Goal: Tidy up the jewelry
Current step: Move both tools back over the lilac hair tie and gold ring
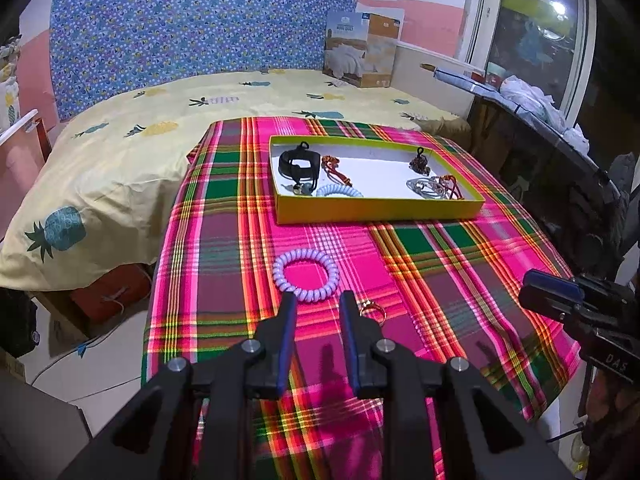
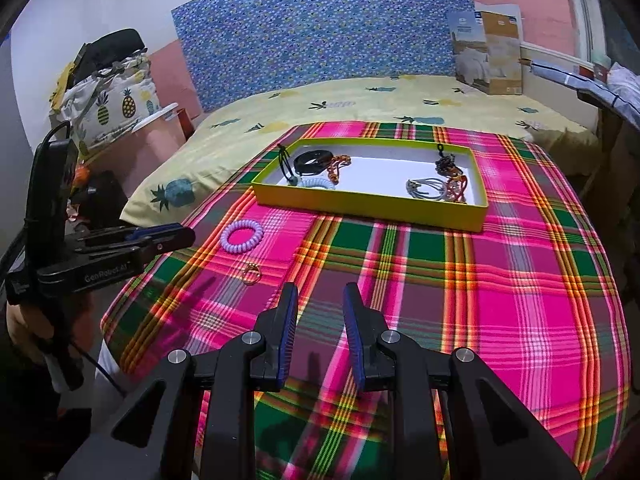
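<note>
Left wrist view: left gripper [image 1: 318,300] released, empty, just short of the purple coil bracelet [image 1: 306,275] near the worktop's left edge, with the gold ring [image 1: 373,311] beside it. Right gripper [image 2: 320,292] released, idle. Next: grasp bracelet, transfer into yellow tray [image 1: 380,210].

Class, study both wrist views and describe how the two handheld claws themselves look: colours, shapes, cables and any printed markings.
Both are matte black plastic with silver round pivot bolts. The left claw has two flat fingers lined with blue ribbed pads. The right claw matches it. Seen from the side, the left claw's body carries white "GenRobot.AI" lettering and a black cable; the right claw's body shows "DAS".
</note>
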Demonstrator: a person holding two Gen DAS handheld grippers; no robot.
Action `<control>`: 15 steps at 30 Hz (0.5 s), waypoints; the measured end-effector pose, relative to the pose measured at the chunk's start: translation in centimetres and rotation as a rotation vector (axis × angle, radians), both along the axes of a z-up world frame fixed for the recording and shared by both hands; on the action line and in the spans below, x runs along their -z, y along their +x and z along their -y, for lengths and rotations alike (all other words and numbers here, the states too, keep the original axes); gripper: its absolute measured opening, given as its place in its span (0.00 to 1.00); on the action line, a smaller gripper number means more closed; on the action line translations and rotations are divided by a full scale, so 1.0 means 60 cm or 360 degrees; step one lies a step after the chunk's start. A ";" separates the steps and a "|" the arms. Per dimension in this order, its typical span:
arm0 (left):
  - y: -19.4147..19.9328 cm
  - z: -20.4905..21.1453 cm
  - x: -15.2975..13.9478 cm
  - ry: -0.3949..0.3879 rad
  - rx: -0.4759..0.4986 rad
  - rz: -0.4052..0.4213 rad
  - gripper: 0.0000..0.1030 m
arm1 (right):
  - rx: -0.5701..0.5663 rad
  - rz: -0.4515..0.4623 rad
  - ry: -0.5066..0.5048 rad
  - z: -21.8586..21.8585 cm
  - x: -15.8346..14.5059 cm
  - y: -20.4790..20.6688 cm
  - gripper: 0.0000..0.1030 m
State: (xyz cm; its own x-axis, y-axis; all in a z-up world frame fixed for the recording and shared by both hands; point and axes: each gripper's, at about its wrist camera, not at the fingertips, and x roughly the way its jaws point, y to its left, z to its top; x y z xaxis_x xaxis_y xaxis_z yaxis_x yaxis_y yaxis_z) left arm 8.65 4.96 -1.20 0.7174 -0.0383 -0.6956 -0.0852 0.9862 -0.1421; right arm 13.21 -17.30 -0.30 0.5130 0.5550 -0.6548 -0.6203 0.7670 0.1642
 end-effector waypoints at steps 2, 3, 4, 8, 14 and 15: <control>-0.001 -0.002 0.004 -0.0010 -0.0001 -0.0004 0.29 | -0.0012 -0.0009 -0.0009 -0.006 0.004 0.001 0.23; -0.001 -0.003 0.005 -0.0013 -0.0002 -0.0007 0.30 | -0.0019 -0.0012 -0.0014 -0.010 0.005 0.001 0.23; -0.001 -0.005 0.006 -0.0015 -0.0003 -0.0011 0.30 | -0.0030 -0.0016 -0.0020 -0.015 0.007 0.001 0.23; 0.000 -0.012 0.013 -0.0016 -0.0013 -0.0023 0.30 | -0.0074 -0.0020 -0.0048 -0.036 0.014 -0.002 0.23; 0.005 -0.024 0.021 -0.0018 -0.0023 -0.0039 0.31 | -0.0161 -0.0040 -0.0102 -0.075 0.031 0.001 0.23; 0.007 -0.027 0.022 -0.0019 -0.0025 -0.0042 0.31 | -0.0175 -0.0044 -0.0111 -0.083 0.034 0.002 0.23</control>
